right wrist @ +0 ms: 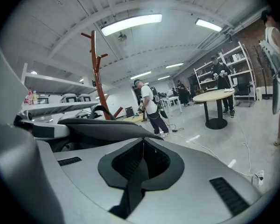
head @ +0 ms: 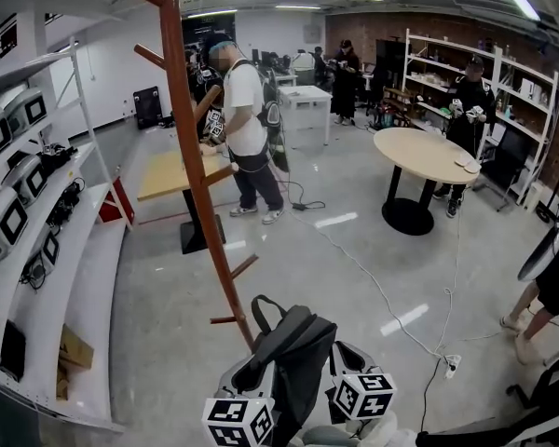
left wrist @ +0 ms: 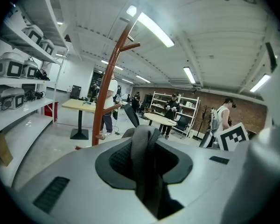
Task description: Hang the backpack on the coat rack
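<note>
A dark grey backpack (head: pixel 293 347) hangs between my two grippers at the bottom of the head view, its top loop sticking up. The left gripper (head: pixel 256 369) is shut on a grey strap (left wrist: pixel 141 146) of the backpack, which runs up between its jaws. My right gripper (head: pixel 340 357) is shut on a dark strap (right wrist: pixel 136 174), with backpack fabric (right wrist: pixel 102 127) spread just ahead of it. The reddish-brown coat rack (head: pixel 197 161) stands right beyond the backpack, leaning across the view, its pegs branching out high and low. That coat rack (left wrist: pixel 109 78) rises ahead-left in the left gripper view and as a thin pole (right wrist: pixel 98 80) in the right gripper view.
White shelves (head: pixel 84 277) with devices line the left side. A person (head: pixel 244 128) stands at a wooden table (head: pixel 168 173) behind the rack. A round table (head: pixel 427 152) is at the right, with other people around. A cable and power strip (head: pixel 450 363) lie on the floor.
</note>
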